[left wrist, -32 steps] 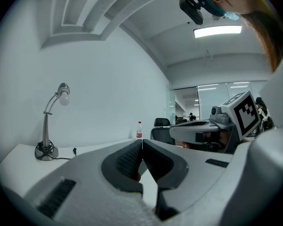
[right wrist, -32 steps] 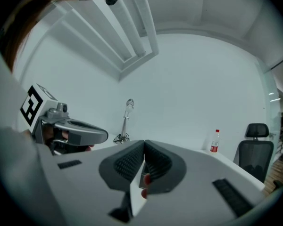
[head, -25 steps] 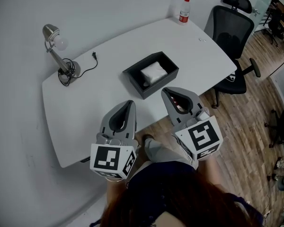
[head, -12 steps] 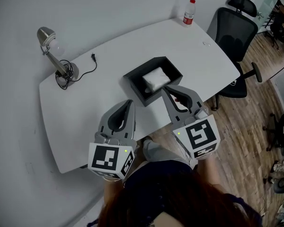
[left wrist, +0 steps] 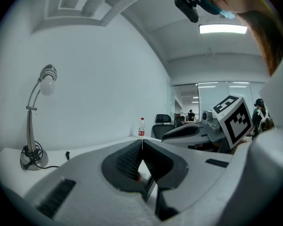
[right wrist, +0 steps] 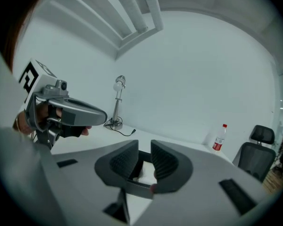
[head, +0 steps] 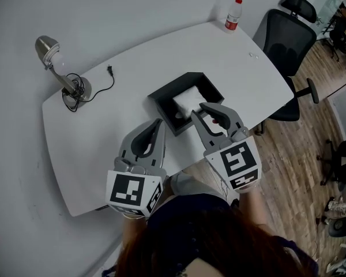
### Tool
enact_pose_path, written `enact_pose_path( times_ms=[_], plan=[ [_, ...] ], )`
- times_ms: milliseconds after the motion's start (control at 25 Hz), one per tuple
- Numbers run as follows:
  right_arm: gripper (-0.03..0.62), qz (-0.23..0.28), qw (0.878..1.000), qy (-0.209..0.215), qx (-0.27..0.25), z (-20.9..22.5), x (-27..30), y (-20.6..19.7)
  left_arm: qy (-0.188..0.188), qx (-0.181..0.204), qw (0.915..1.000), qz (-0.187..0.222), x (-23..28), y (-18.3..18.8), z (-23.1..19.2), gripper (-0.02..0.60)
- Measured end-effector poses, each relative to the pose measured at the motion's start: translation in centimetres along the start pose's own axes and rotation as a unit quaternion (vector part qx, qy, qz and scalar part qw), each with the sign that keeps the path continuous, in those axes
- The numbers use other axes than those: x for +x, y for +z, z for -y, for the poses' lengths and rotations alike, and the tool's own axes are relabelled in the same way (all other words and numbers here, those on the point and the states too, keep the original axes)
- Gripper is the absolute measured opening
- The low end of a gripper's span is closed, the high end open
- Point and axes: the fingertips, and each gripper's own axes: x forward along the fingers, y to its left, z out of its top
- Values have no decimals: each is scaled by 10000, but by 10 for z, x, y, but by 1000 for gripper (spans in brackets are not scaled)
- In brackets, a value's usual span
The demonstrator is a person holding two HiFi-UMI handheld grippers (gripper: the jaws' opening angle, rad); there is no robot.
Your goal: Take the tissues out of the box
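A black open box (head: 161,97) sits in the middle of the white table (head: 104,131), with a white stack of tissues (head: 187,100) inside it. My right gripper (head: 196,109) hangs over the box's near right rim, just in front of the tissues. Its jaws are opening, with a narrow gap and nothing gripped. In the right gripper view the tissues (right wrist: 147,171) and the box rim (right wrist: 134,190) show past the right gripper (right wrist: 145,147). My left gripper (head: 159,123) is shut and empty over the table's near edge, left of the box. Its tips meet in the left gripper view (left wrist: 142,142).
A desk lamp (head: 60,74) with its cord stands at the table's far left. A plastic bottle (head: 234,14) with a red label is at the far right corner. A black office chair (head: 288,36) stands beside the table's right end, on the wood floor.
Both grippers have moved forward toward the box. The right one now reaches over the box's near rim, and its jaws have parted a little. The left stays shut.
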Motion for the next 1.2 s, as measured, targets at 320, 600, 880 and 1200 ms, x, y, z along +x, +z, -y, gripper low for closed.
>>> enact_pose_path(
  times_ms=[320,600,880,1200],
  plan=[
    [151,-492,9987,109,-83,8,28,-21,-87,-89,9999,-65,22,-3,-10,25],
    [189,-860,9959,170,-204,11,49,-41,-129,-177,9996,-189,39,-12,-19,25],
    [229,-1432,9884,305,-415,15,66,-63,-110,-264,9994,-212,50,-14,-29,25],
    [259,-1987,9779,431,-494,16,85,-88,-99,-341,9989,-313,61,-24,-40,25]
  ],
)
